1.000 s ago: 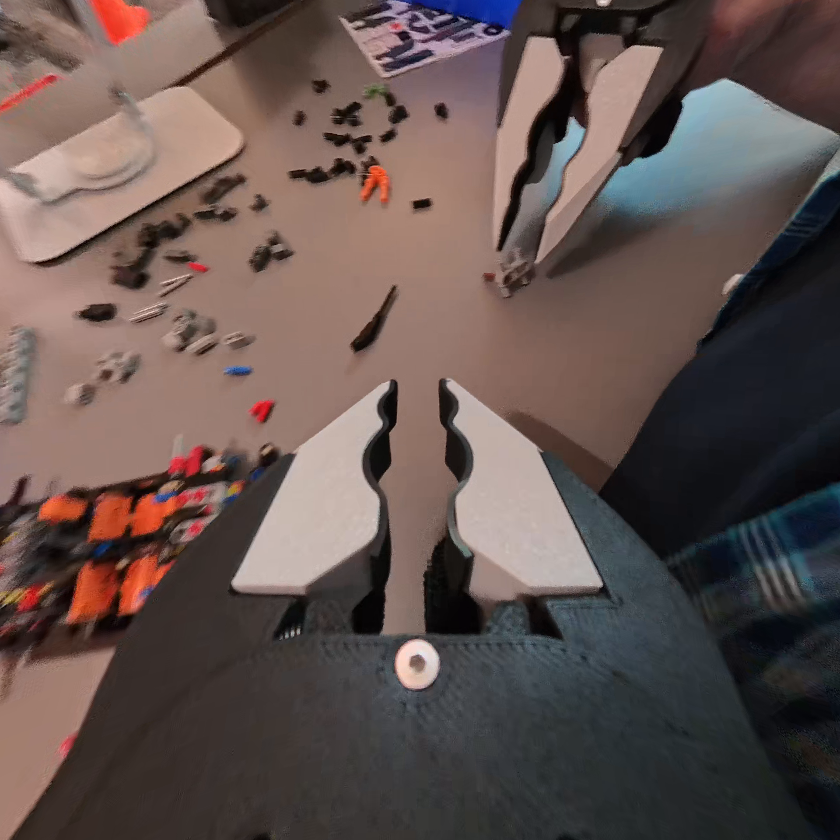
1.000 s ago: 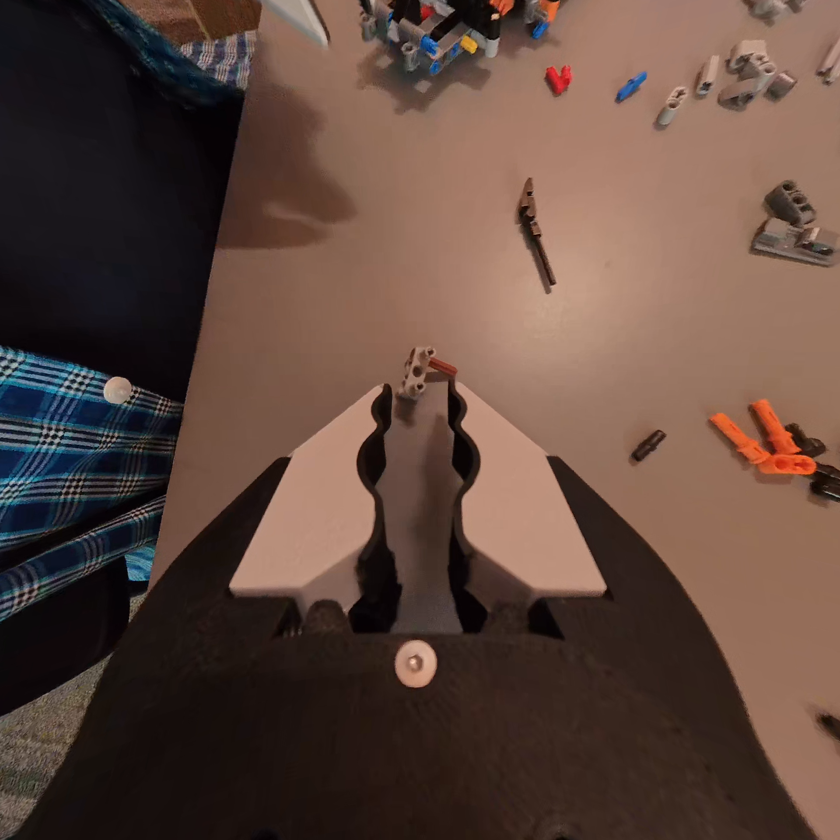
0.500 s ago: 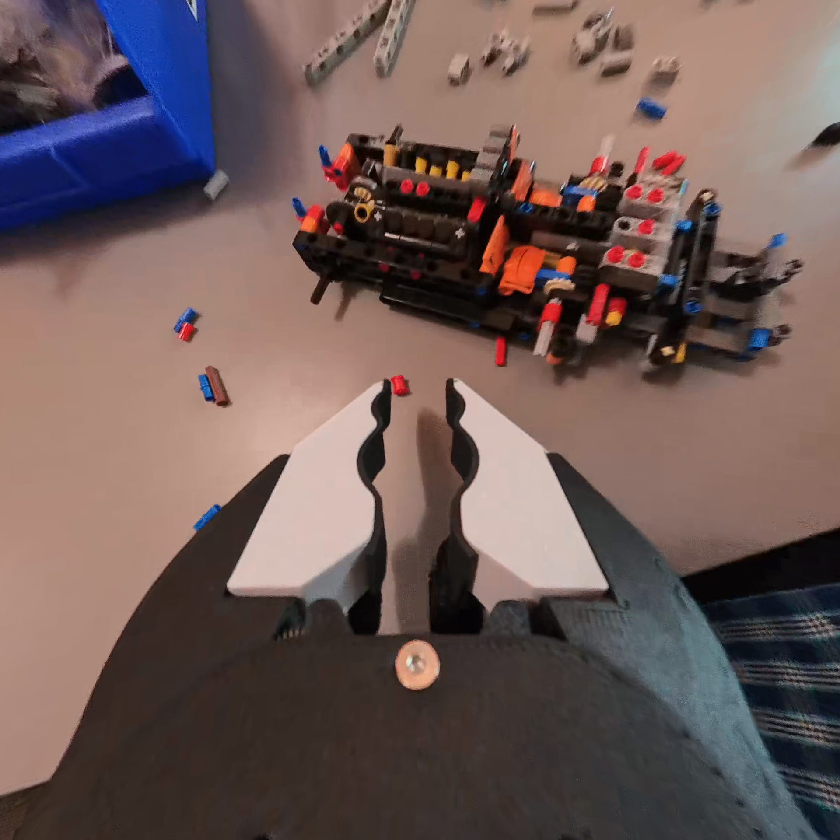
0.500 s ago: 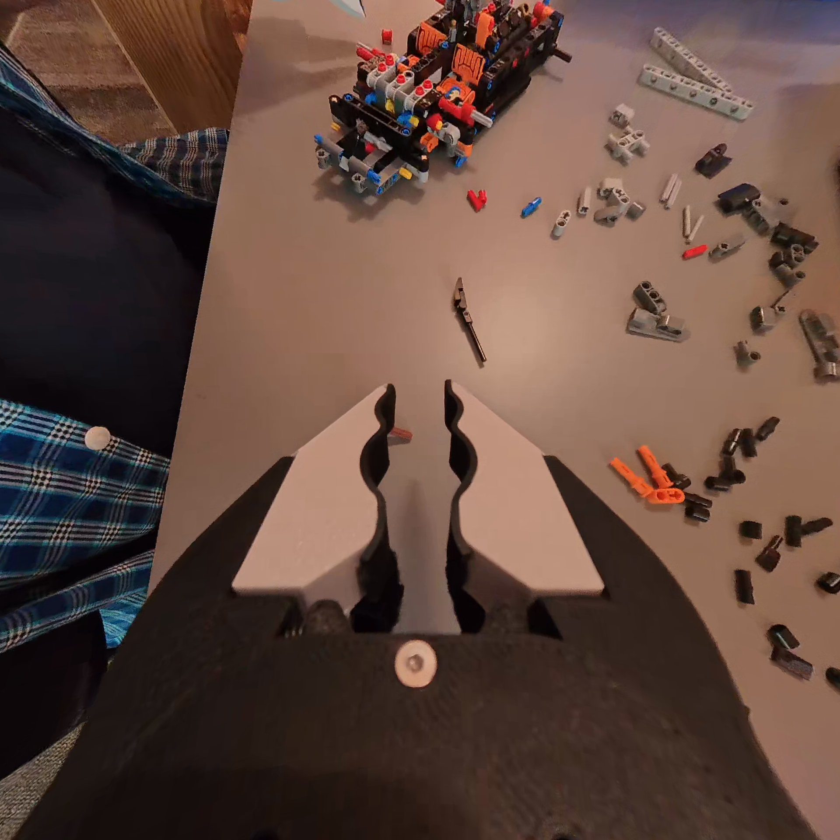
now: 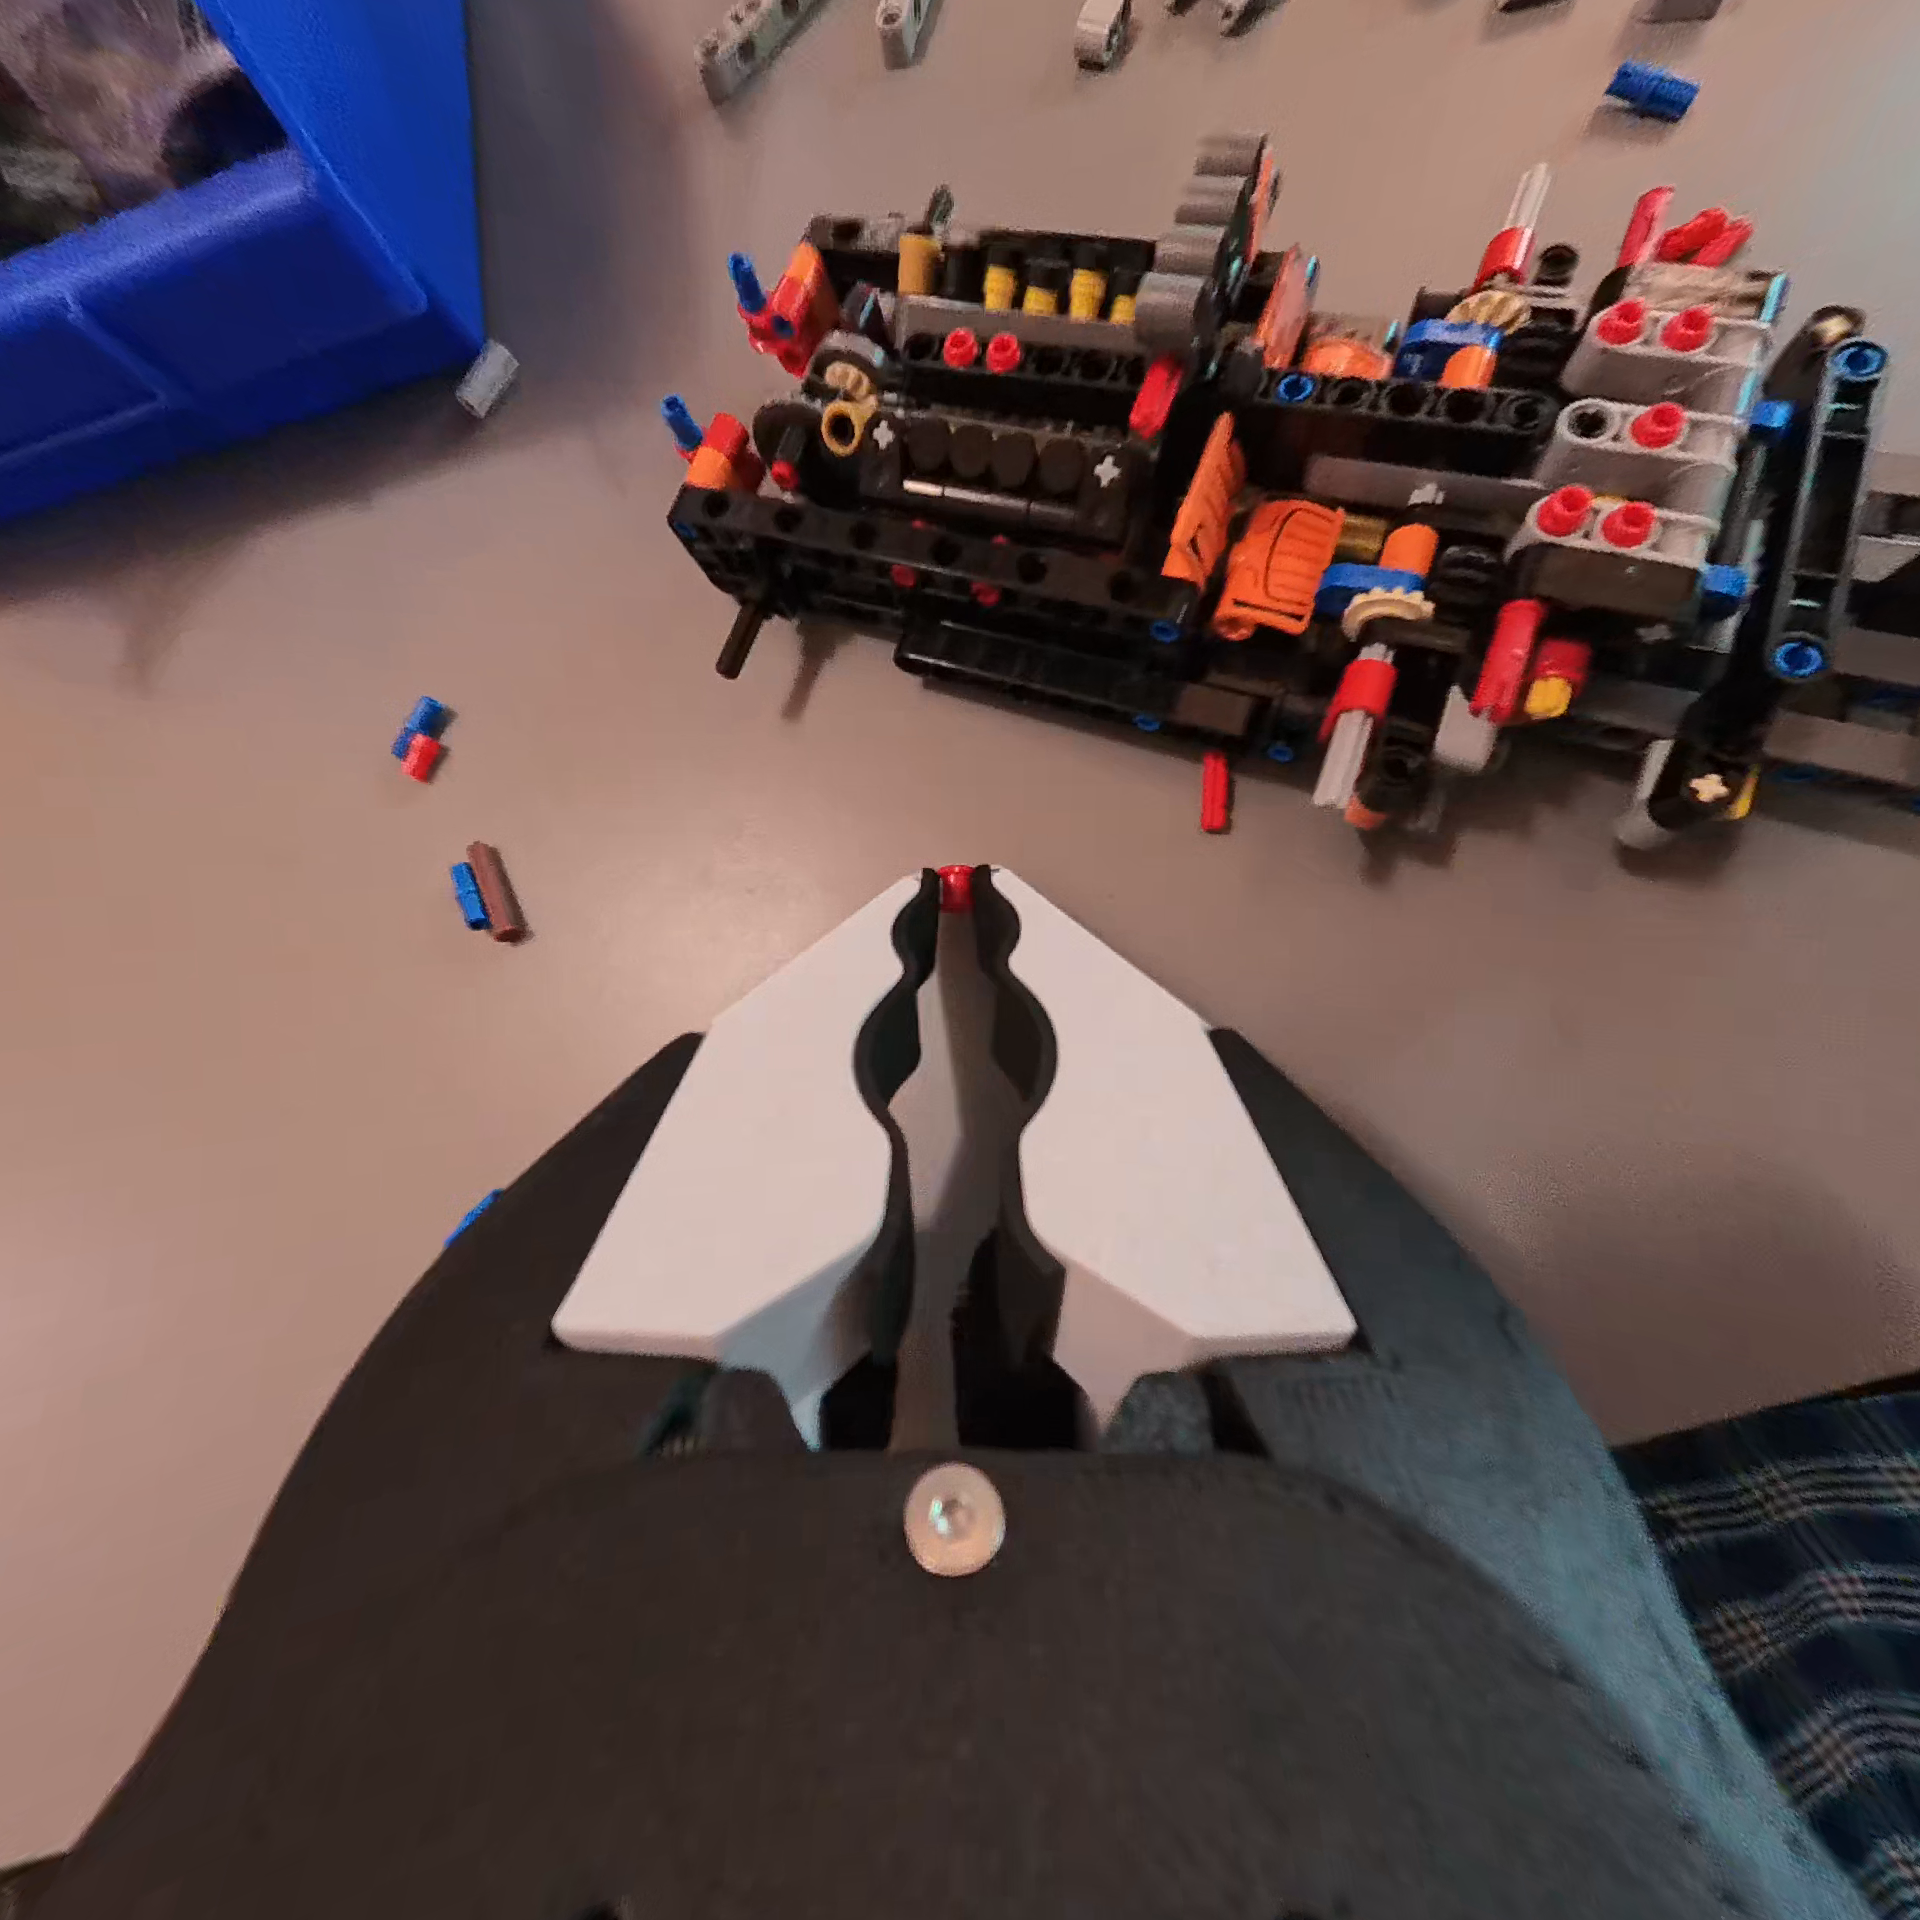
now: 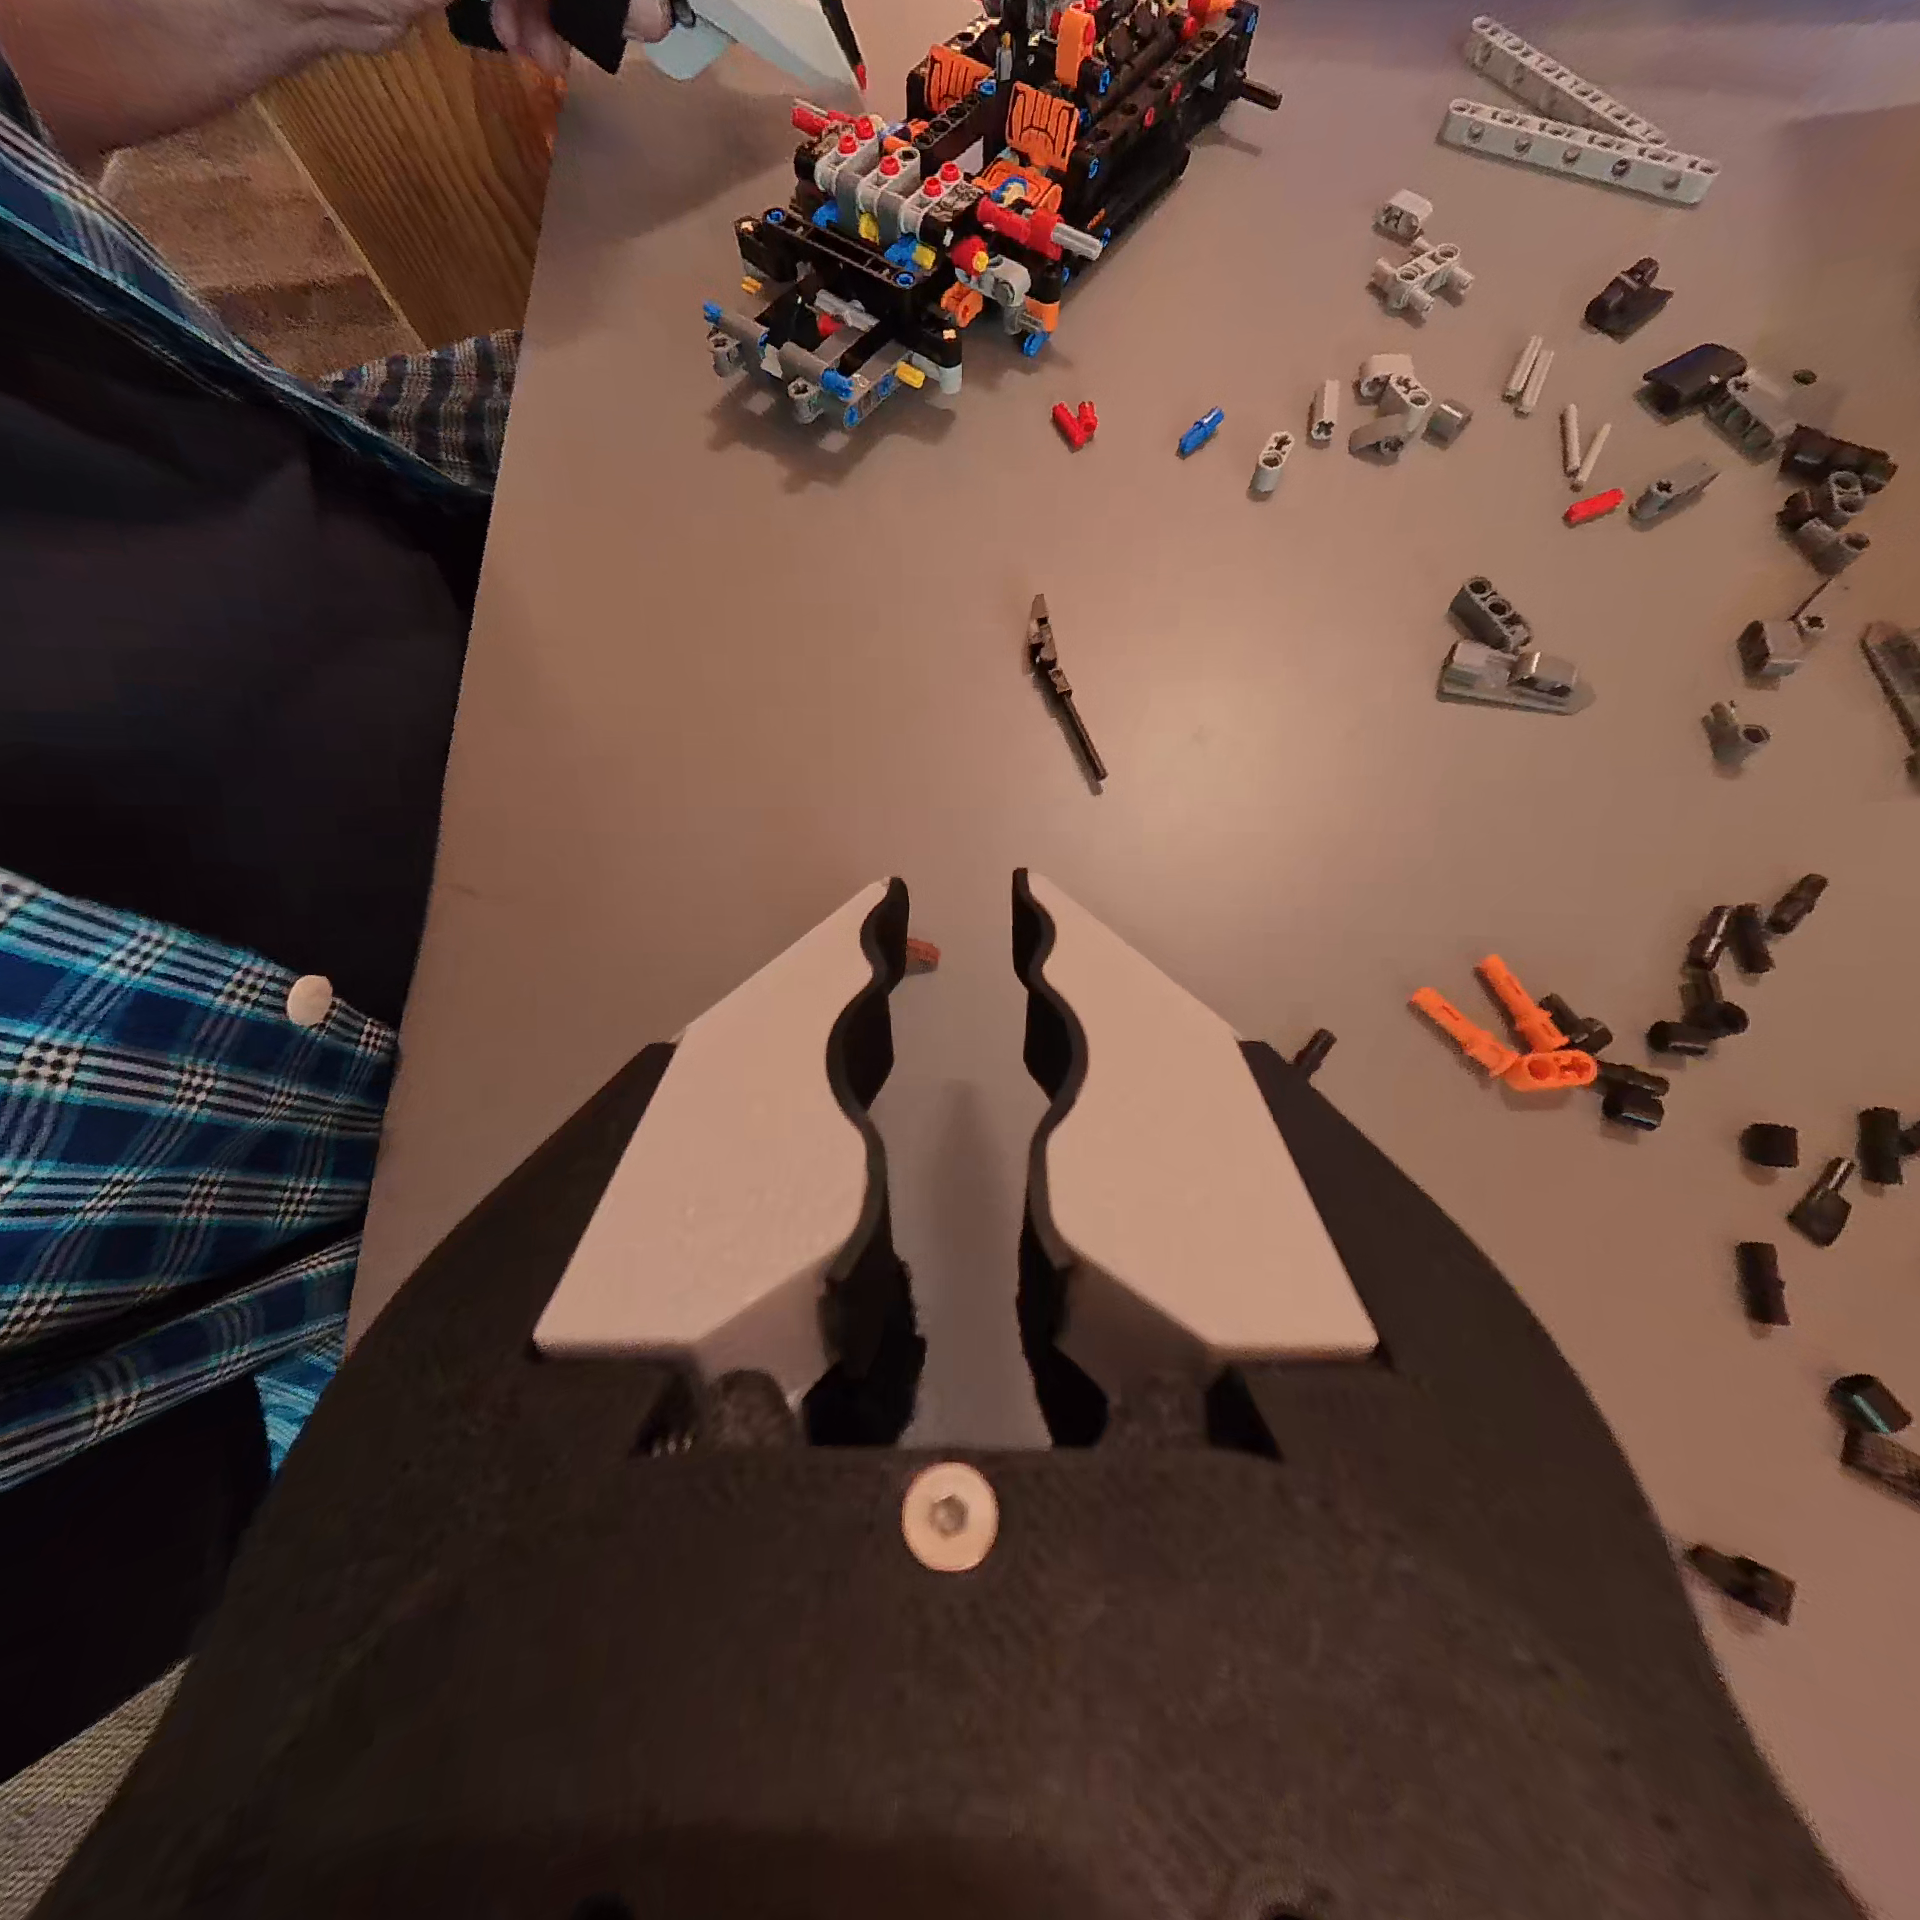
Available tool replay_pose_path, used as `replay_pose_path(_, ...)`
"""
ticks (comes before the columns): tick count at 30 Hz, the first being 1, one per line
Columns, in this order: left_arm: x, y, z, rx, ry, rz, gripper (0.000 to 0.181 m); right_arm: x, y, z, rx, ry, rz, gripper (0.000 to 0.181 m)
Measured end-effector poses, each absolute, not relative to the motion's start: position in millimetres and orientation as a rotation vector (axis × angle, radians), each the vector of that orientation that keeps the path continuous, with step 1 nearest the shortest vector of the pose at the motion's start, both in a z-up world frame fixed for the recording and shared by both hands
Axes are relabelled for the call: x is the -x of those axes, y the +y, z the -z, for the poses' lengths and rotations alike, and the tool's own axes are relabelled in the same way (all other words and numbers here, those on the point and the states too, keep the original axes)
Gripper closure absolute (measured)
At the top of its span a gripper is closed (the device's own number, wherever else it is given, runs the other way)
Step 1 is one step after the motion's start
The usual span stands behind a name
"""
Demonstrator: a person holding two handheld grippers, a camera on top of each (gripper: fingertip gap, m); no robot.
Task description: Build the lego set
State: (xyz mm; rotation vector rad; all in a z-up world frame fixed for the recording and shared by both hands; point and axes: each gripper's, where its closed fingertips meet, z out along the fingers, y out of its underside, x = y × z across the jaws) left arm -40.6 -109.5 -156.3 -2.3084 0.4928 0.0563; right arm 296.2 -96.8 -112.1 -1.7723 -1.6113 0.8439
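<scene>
My left gripper is shut on a small red lego pin held at its fingertips, just in front of the part-built lego vehicle of black, orange, red and grey parts. My right gripper is open and empty above the table, with a small brown pin lying under its left finger. In the right wrist view the vehicle sits at the far end, and the left gripper shows beside it with the red pin at its tip.
A blue bin stands at the far left. Loose blue, red and brown pins lie left of my left gripper. A black axle piece, orange connectors and several grey and black parts lie scattered right. The person's plaid sleeve is at the table edge. To reach the black axle piece in a straight line is about 9 cm for my right fingers, about 25 cm for my left.
My left gripper swung from the table's middle to the vehicle and closed on the red pin. My right gripper let go of the small grey piece, opened and pulled back.
</scene>
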Motion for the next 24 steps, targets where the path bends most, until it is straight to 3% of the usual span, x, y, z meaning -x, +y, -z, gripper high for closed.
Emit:
replay_pose_path(11,-81.7,-123.2,63.6,1.910,0.889,0.052,0.175,-303.1,-118.9,132.4,1.882,-1.576,-0.932,0.155)
replay_pose_path(16,-143.2,-123.6,64.0,1.842,0.982,0.233,0.175,-295.5,-125.2,150.2,1.954,-1.581,-0.925,0.157)
replay_pose_path(19,-173.3,-122.0,68.4,1.803,1.035,0.314,0.175,-291.7,-123.4,158.4,1.991,-1.560,-0.910,0.175)
replay_pose_path(24,-208.5,-120.4,74.2,1.724,1.111,0.445,0.175,-284.8,-123.7,142.6,1.899,-1.544,-1.005,0.176)
